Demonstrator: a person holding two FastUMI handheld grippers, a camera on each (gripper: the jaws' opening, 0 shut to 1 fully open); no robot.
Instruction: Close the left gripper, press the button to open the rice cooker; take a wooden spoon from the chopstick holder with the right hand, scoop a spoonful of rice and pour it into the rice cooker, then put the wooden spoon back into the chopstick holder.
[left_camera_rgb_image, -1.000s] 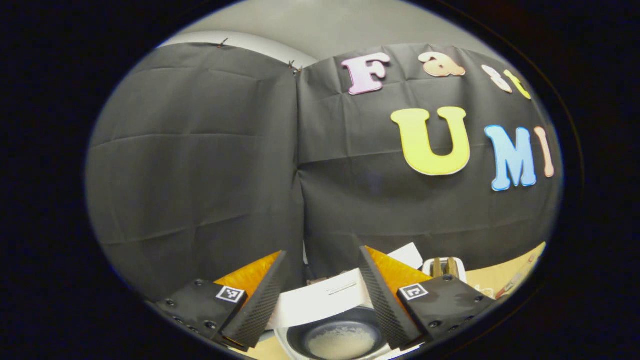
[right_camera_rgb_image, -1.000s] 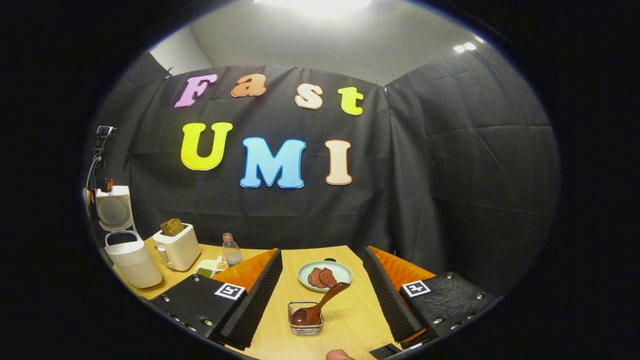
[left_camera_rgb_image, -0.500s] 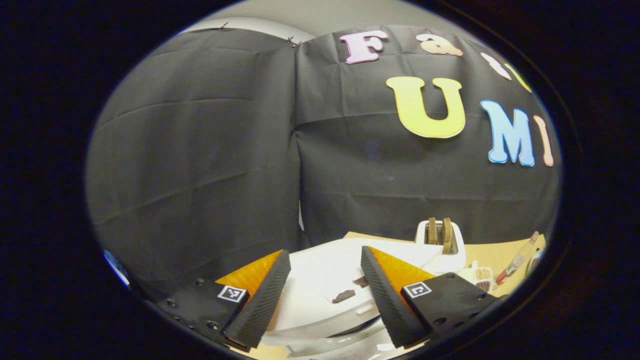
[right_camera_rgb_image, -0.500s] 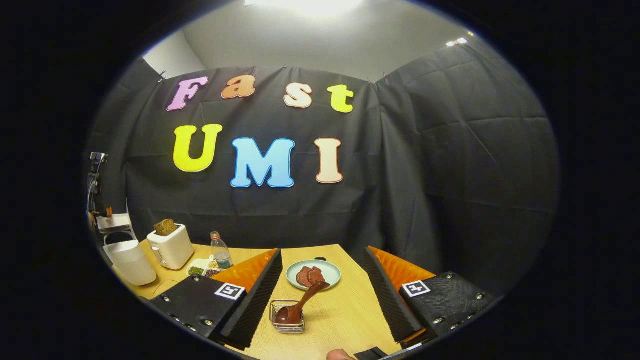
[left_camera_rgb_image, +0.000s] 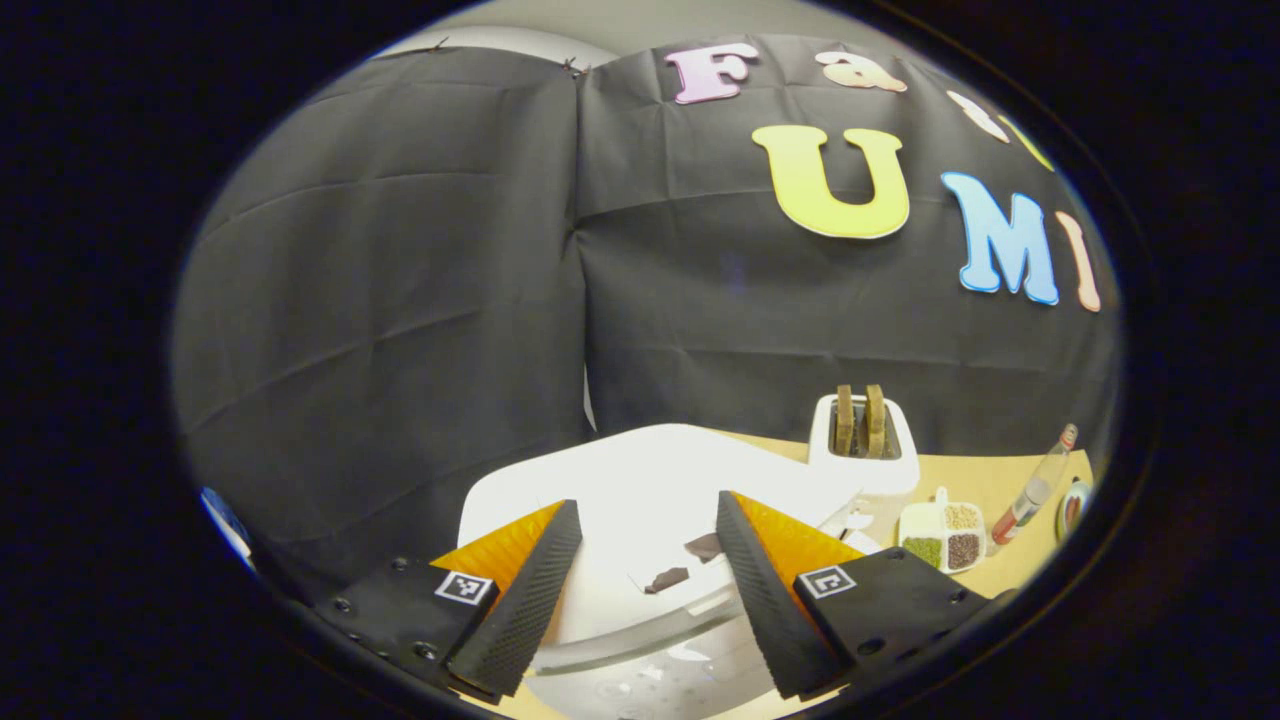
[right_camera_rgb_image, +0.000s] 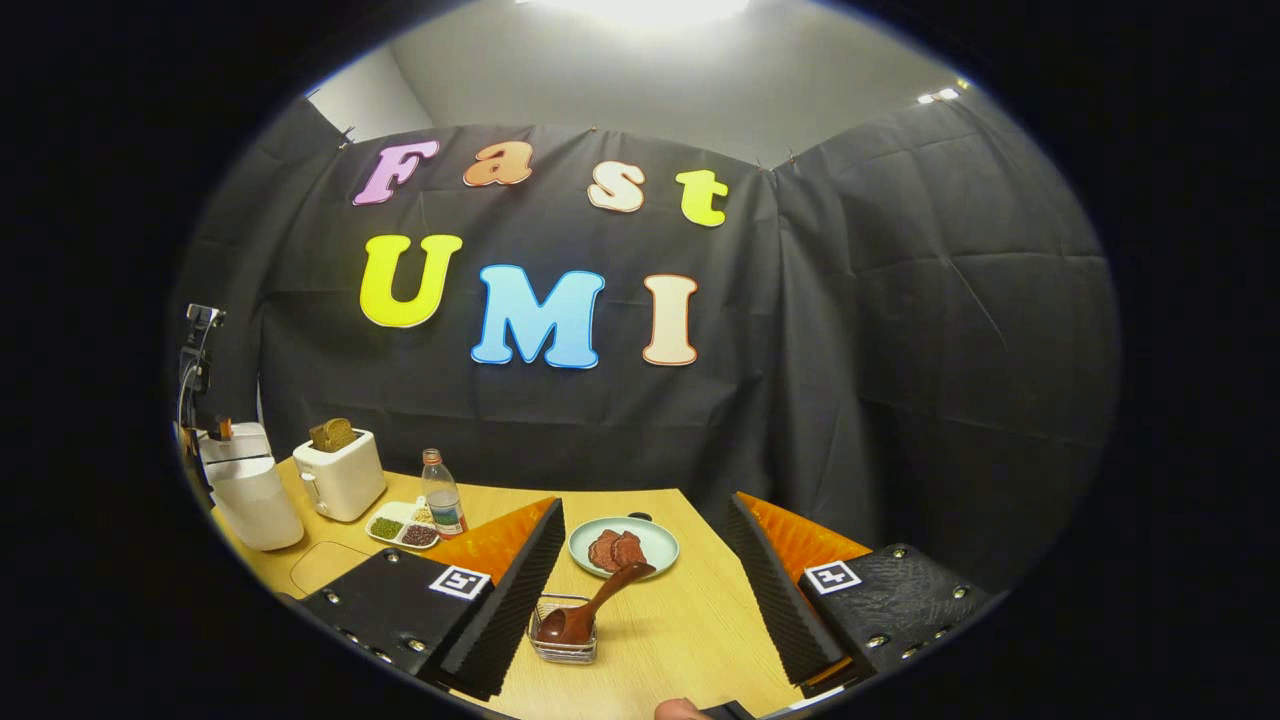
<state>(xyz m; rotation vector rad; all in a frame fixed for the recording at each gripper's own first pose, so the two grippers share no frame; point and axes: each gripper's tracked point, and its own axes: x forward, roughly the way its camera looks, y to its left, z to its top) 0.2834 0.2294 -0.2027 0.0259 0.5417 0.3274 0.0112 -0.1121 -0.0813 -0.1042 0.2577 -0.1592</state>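
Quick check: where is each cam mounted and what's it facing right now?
Left gripper view: rides the left gripper, facing the white rice cooker; own fingers low.
Right gripper view: rides the right gripper, facing the wooden spoon in its wire holder; own fingers low.
Shared: white toaster, rice cooker.

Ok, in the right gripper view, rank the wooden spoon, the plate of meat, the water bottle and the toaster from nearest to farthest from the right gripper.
1. wooden spoon, in the holder between the right gripper's fingers, slightly left.
2. plate of meat, just beyond the spoon, centre.
3. water bottle, farther back on the left.
4. toaster, far left, beyond the bottle.
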